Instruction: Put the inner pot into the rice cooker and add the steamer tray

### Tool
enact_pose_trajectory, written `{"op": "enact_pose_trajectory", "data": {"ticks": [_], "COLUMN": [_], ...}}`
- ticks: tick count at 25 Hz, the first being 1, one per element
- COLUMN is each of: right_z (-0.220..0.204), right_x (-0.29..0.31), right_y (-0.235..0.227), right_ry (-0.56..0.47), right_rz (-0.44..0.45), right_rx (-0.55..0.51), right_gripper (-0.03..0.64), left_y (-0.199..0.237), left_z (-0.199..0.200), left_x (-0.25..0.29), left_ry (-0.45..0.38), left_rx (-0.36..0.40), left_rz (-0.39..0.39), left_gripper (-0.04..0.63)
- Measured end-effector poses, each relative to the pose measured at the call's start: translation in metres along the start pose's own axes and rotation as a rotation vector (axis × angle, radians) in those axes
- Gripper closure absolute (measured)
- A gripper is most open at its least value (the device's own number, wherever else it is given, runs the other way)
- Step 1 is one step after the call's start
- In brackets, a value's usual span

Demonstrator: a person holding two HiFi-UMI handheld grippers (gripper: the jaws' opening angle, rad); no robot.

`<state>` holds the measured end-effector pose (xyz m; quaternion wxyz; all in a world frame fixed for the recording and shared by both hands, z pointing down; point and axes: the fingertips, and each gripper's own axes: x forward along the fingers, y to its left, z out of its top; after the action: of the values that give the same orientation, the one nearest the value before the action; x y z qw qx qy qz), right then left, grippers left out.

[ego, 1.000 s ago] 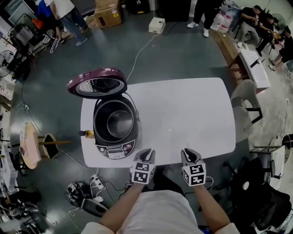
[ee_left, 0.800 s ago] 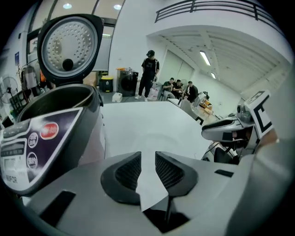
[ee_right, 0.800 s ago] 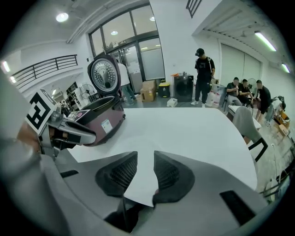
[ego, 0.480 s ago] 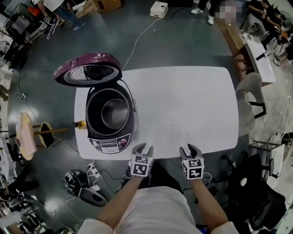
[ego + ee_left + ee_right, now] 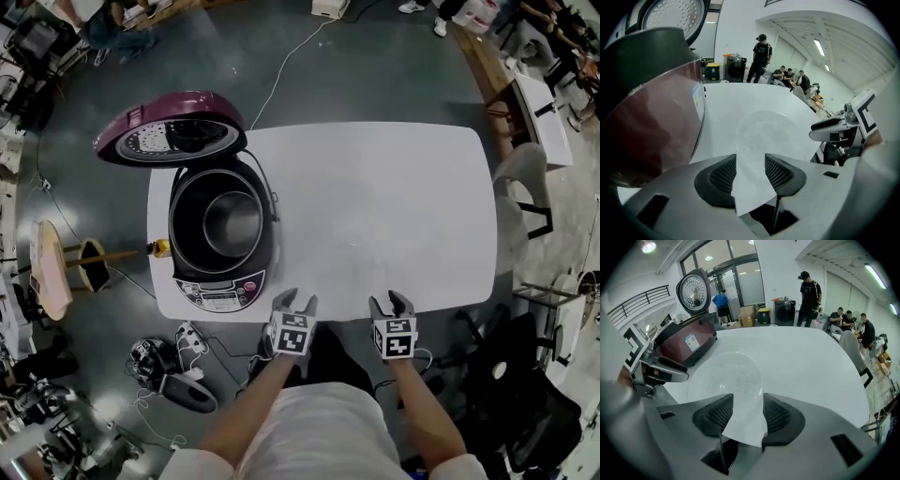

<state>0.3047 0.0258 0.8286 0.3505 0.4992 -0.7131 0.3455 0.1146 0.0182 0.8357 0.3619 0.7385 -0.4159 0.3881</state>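
Both grippers sit at the near edge of the white table (image 5: 403,187), side by side and well apart, pointing steeply down.

Left gripper (image 5: 295,302): jaws opening, already well apart. Nothing between the pads, only bare table edge shows through the gap.

Right gripper (image 5: 391,302): jaws opening, standing wide. Nothing held, gap shows table only.

Rice cooker (image 5: 176,220): ahead and to the left of the left jaws, close beside them, with its control panel facing the grippers. Lid (image 5: 173,131) is swung up and open beyond the body.

Inner pot (image 5: 232,223): seated inside the cooker.

Steamer tray (image 5: 733,373): clear and round, faint against the table top. It lies flat on the table ahead of both sets of jaws, slightly right of the left pair and slightly left of the right pair, apart from the cooker. Neither gripper touches it.
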Motion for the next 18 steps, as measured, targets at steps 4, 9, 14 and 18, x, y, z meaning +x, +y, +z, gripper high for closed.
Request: {"op": "enact_pose_trajectory", "data": {"ticks": [4,9,14,18], "right_z": [-0.004,-0.012,-0.015,-0.015], "right_x": [0.015,0.035,0.047,0.054], "right_y": [-0.006,-0.008,-0.01,-0.01], "right_ry": [0.022,0.066,0.089,0.1], "right_rz": [-0.009,-0.012,-0.022,-0.028], "right_rx": [-0.01,-0.017,-0.004,-0.01], "right_gripper": [0.398,0.382,0.387,0.399], "left_y": [0.006,0.009,0.01,0.008], "left_z": [-0.005,-0.013,-0.014,-0.02], "left_x": [0.015,0.031,0.034,0.044], "left_ry": [0.019,0.052,0.072,0.1], "left_rx": [-0.006,-0.02,-0.032,-0.042], "left_rz": [0.011,0.003,0.016,0.0], "left_gripper": [0.385,0.377,0.388,0.387]}}
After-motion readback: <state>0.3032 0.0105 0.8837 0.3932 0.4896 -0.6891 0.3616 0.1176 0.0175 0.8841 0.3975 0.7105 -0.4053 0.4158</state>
